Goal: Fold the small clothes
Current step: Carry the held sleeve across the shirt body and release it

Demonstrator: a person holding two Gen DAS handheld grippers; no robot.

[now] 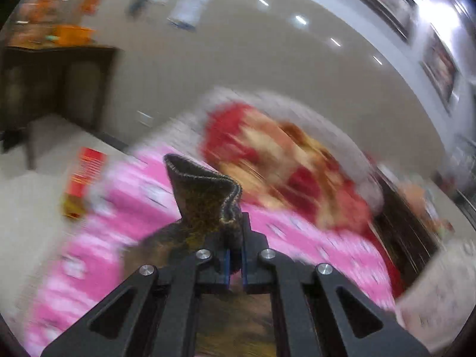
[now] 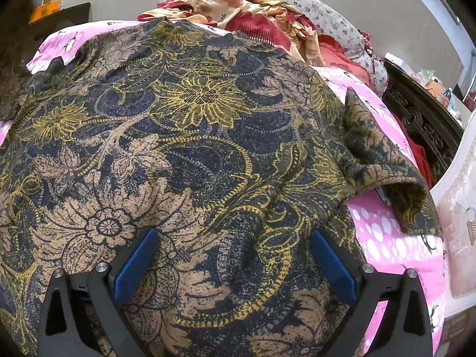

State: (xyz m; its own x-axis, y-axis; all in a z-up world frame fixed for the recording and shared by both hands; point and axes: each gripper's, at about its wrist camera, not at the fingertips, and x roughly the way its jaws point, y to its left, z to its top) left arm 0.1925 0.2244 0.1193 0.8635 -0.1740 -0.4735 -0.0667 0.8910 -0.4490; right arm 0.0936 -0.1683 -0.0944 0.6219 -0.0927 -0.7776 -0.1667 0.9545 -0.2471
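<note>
A dark garment [image 2: 202, 136] with a yellow and tan flower print lies spread over the pink bedsheet [image 2: 383, 232], its sleeve [image 2: 383, 160] out to the right. My right gripper [image 2: 235, 247] hovers just above the garment's near part, open wide, with the cloth below its blue pads [image 2: 333, 264] and nothing pinched. My left gripper [image 1: 235, 238] is shut on a hemmed edge of the same garment [image 1: 208, 196], which stands up in a fold above the fingers, lifted off the pink bedsheet [image 1: 89, 255]. The left wrist view is blurred by motion.
A heap of red and cream bedding [image 2: 238, 12] and a flowered pillow [image 2: 327, 15] lie at the head of the bed. A dark carved headboard [image 2: 422, 125] runs along the right. A dark cabinet [image 1: 56, 86] with orange items stands by the wall.
</note>
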